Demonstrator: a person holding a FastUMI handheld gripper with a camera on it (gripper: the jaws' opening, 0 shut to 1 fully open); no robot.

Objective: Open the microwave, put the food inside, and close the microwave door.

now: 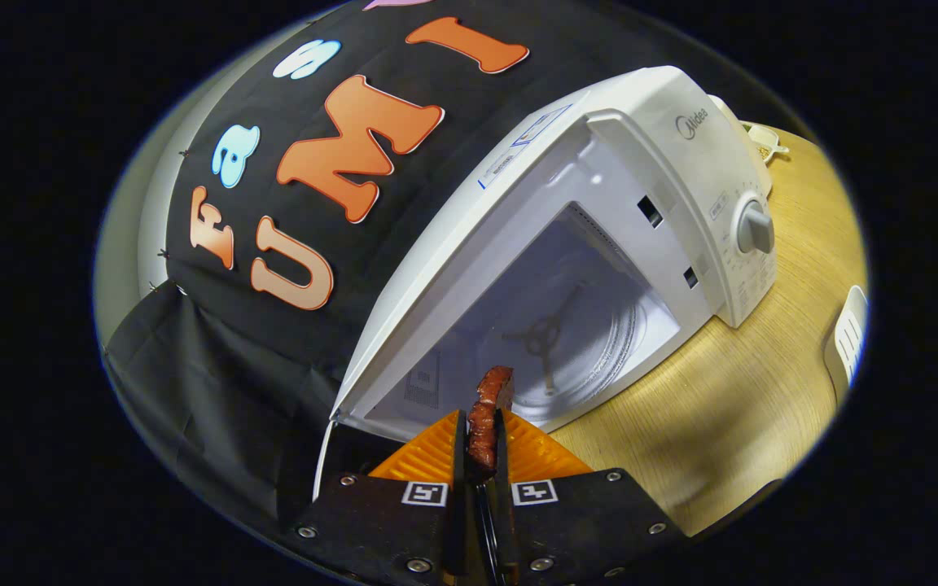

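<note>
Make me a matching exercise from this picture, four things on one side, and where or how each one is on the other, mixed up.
Things:
1. piece of food
2. microwave
3. round knob
4. wooden table

States:
A. on the microwave's control panel
B. pinched between the two fingers of the gripper
C. under the microwave
D. cavity open, just beyond the food

Pairs: 1-B, 2-D, 3-A, 4-C

The one camera rides on the gripper (481,443) and looks forward along its two fingers, which are closed on a piece of food (488,415). The view is rolled to one side, so the table (729,407) looks tilted. It faces the open microwave (599,244) from near, looking straight into its chamber.
</note>
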